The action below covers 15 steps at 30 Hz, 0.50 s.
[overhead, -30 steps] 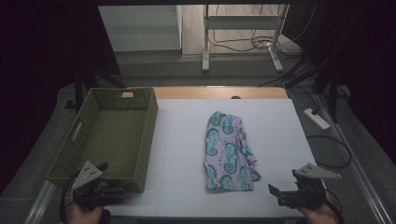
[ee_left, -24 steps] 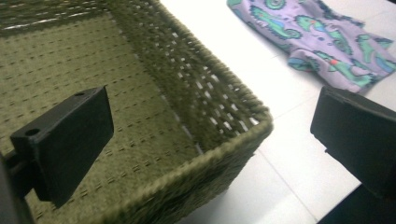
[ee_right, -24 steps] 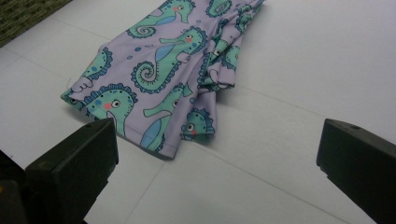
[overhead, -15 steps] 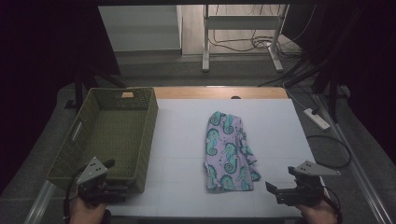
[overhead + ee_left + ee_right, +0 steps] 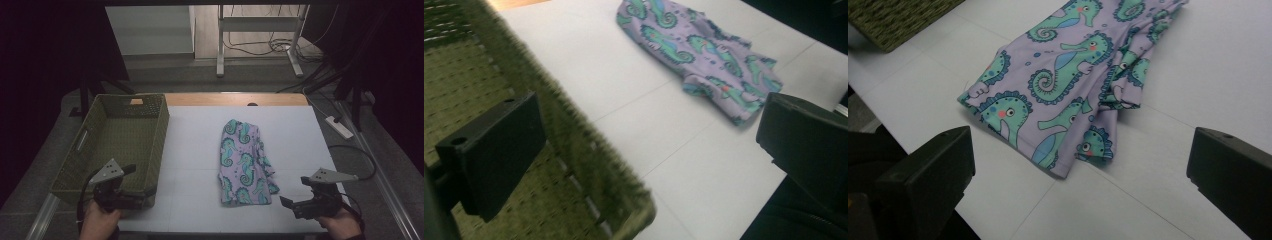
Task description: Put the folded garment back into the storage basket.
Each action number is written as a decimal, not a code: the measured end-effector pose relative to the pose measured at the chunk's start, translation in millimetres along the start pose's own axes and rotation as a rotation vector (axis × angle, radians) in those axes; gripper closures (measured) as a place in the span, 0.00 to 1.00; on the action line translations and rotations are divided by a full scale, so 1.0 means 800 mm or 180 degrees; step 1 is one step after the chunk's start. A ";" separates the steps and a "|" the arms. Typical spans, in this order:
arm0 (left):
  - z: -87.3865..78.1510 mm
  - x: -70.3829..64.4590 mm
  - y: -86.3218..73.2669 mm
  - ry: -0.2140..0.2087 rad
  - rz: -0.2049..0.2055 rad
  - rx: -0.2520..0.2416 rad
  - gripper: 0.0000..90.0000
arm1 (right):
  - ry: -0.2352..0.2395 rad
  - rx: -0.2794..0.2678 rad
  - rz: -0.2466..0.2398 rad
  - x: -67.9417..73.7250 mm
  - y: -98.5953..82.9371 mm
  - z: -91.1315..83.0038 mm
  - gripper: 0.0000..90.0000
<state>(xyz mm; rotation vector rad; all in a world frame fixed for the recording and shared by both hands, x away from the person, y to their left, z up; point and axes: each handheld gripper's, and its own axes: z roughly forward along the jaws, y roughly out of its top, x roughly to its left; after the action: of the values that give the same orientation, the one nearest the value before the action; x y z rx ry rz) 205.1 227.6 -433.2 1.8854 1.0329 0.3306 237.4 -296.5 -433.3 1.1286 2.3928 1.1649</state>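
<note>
Right, main risk from here: the seahorse-print garment (image 5: 246, 162) lies flat and folded on the white table (image 5: 190, 150), centre of the high view, so a shallow pinch would likely catch only the top layer and the fold would open on the lift. A trailing hem could then snag the rim of the green woven basket (image 5: 114, 140), at the left of that frame.

Second risk: the left gripper (image 5: 131, 199) sits right at the basket's near corner, lower left of the frame. In the left gripper view the basket wall runs between its jaws, so a careless swing would probably shove the basket.

Left gripper: jaws spread wide, gripping nothing.

Right gripper (image 5: 289, 204), lower right: jaws spread wide too, holding nothing, near the garment's bottom edge but clear of it.
</note>
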 end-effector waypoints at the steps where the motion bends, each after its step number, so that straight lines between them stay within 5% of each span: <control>1: 0.002 -0.001 0.003 -0.0030 -0.0001 -0.0006 0.00 | 0.0018 0.0008 -0.0034 0.001 0.001 0.000 0.00; 15: 0.036 -0.019 0.038 -0.0105 0.0152 0.0150 0.00 | 0.0117 -0.0037 -0.0110 0.004 0.012 0.005 0.00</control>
<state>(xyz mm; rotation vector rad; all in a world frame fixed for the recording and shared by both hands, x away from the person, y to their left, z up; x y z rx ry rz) 228.7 191.7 -421.0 1.9540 0.9824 0.3042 242.6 -288.1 -428.5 1.0671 2.4194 1.1970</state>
